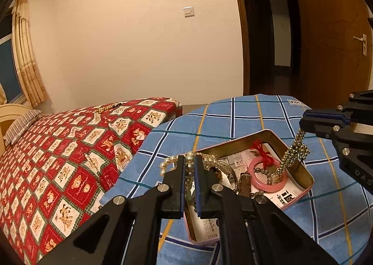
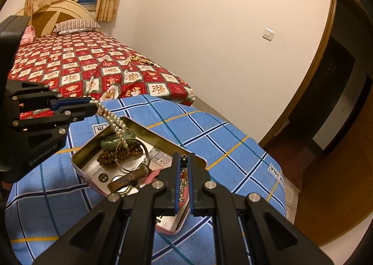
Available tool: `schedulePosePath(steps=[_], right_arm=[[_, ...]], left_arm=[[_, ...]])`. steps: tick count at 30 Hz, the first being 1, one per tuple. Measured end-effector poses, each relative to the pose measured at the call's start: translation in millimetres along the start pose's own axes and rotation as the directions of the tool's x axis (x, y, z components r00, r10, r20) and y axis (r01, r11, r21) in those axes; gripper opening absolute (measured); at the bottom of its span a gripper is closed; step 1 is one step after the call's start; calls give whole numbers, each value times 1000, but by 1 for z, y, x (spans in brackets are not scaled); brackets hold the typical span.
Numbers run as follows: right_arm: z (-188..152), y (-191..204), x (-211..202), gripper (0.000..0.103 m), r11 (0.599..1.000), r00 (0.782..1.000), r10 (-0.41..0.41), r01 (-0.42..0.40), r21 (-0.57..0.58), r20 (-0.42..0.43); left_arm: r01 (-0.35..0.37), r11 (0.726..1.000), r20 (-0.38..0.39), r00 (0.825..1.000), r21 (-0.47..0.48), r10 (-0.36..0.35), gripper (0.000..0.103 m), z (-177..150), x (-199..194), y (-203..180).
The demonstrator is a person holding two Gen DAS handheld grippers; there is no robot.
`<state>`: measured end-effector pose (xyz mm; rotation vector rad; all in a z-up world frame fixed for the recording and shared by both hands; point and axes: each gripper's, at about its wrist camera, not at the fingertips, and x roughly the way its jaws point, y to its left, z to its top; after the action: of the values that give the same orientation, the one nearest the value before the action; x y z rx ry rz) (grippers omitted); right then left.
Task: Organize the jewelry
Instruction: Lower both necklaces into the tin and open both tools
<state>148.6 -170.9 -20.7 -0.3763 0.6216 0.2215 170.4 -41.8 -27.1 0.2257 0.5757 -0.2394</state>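
Left gripper (image 1: 190,167) pinches the pearl necklace (image 2: 112,120); right gripper (image 2: 184,164) pinches the metal bead chain (image 1: 294,152); both strands hang straight down into the tin (image 1: 310,177).

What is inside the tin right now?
The tin holds a pink bangle, green bangle, brown bead bracelet and printed paper lining; tongs hide the near corner.

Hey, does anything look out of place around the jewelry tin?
Yes. One beaded strand lies alone on the red bedspread, far from the tin where the other jewelry sits in a jumbled pile.
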Motion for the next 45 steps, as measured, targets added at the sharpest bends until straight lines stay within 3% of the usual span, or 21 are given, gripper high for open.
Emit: schedulePosePath(steps=[24, 45], right_arm=[[-13, -6, 56, 8, 1000, 995, -9, 9, -3, -102], [-30, -4, 82, 8, 1000, 985, -9, 7, -13, -172]], left_arm=[[2, 1000, -91, 996, 12, -1, 6, -16, 58, -4], [0, 1000, -137, 991, 25, 4, 6, -28, 77, -5]])
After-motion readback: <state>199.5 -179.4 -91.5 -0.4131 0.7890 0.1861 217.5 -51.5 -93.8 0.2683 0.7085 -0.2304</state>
